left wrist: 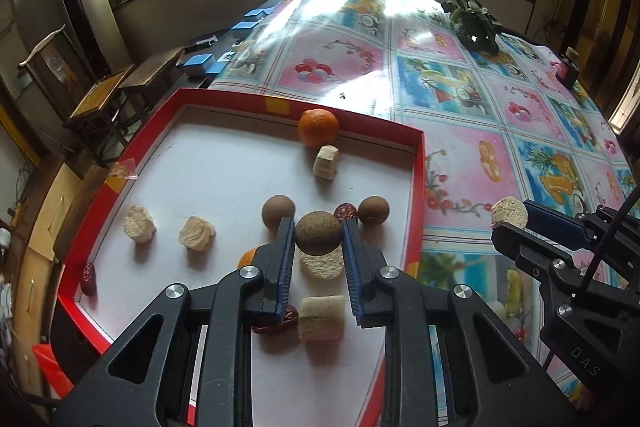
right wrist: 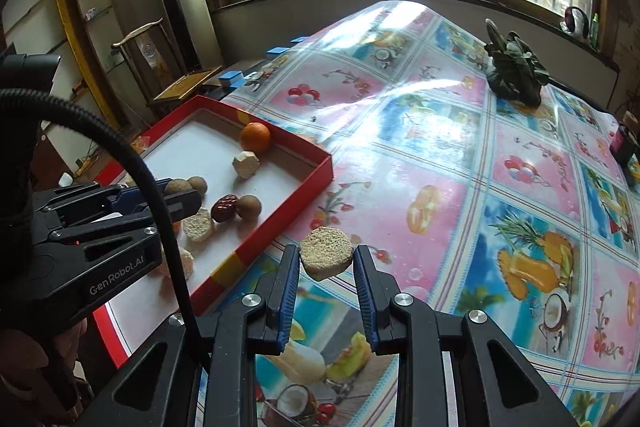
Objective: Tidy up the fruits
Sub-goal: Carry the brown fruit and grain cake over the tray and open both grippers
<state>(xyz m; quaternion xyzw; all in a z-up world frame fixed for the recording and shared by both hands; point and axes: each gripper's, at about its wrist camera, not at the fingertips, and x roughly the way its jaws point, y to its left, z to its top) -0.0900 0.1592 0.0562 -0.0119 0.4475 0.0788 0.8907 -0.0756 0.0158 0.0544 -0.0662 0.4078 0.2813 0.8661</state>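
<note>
My left gripper [left wrist: 319, 233] is shut on a brown round fruit [left wrist: 319, 235], held above the red tray [left wrist: 419, 195]. In the tray lie an orange [left wrist: 318, 127], two more brown round fruits [left wrist: 277, 211], red dates [left wrist: 346, 211] and several pale beige chunks [left wrist: 326, 161]. My right gripper [right wrist: 326, 259] is shut on a pale round slice [right wrist: 326, 259], hanging over the tablecloth just right of the tray [right wrist: 304, 183]. In the left wrist view the same slice [left wrist: 509, 212] shows at the right gripper's tips. The right wrist view has the left gripper [right wrist: 176, 197] over the tray.
A glossy fruit-print tablecloth [right wrist: 460, 155] covers the table. A dark green leafy vegetable [right wrist: 514, 71] lies at the far right. Blue boxes [left wrist: 196, 63] and wooden chairs [left wrist: 108, 99] stand past the table's left edge. A small dark box [right wrist: 624, 143] sits at the right edge.
</note>
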